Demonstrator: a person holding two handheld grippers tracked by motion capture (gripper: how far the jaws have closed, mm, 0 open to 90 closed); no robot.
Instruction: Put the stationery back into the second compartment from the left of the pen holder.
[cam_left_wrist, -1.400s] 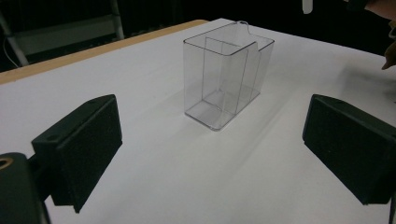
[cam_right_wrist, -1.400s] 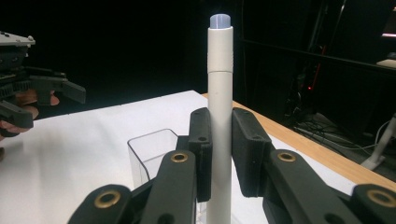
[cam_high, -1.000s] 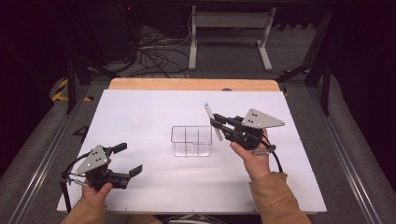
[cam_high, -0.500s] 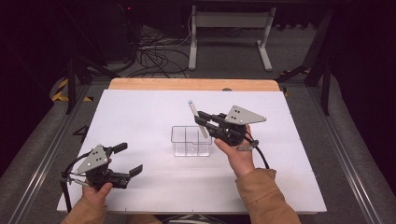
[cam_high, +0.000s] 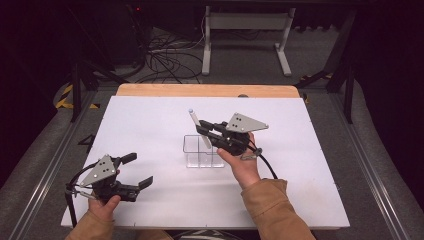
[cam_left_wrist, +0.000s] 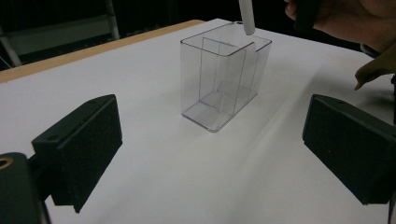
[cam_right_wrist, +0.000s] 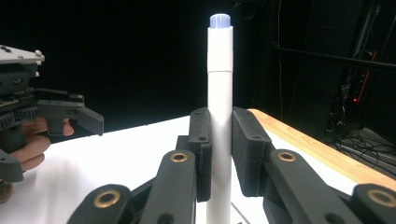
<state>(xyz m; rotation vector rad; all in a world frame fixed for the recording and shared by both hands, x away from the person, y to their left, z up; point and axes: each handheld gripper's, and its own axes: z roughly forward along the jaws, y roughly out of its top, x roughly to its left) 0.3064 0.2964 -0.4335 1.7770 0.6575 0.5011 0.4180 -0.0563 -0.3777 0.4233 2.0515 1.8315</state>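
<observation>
- Right gripper (cam_high: 202, 131) has its jaws clamped on a white pen (cam_high: 199, 128); right gripper view shows both pads (cam_right_wrist: 201, 149) pressed flat on the barrel, mid-length.
- Pen (cam_right_wrist: 220, 116) stands about upright between the pads, pale blue cap end up, clear of the jaw tops; lower end runs down past the pads, out of that view.
- In the high view the pen leans slightly, top tilted up-left, lower end over the clear plastic box (cam_high: 202, 152).
- Left gripper view: pen tip (cam_left_wrist: 246, 18) hangs just over the box rim (cam_left_wrist: 219, 81), at the far compartment; can't tell if it touches the rim.
- Box has inner dividers, sits upright mid-table on the white tabletop (cam_high: 150, 125), just left of the right hand (cam_high: 242, 162).
- Left gripper (cam_high: 135, 172) near the front left table edge, well apart from box and pen; jaws spread wide, nothing between them.
- Left gripper view: both black pads (cam_left_wrist: 81, 144) far apart, box framed between them farther off.
</observation>
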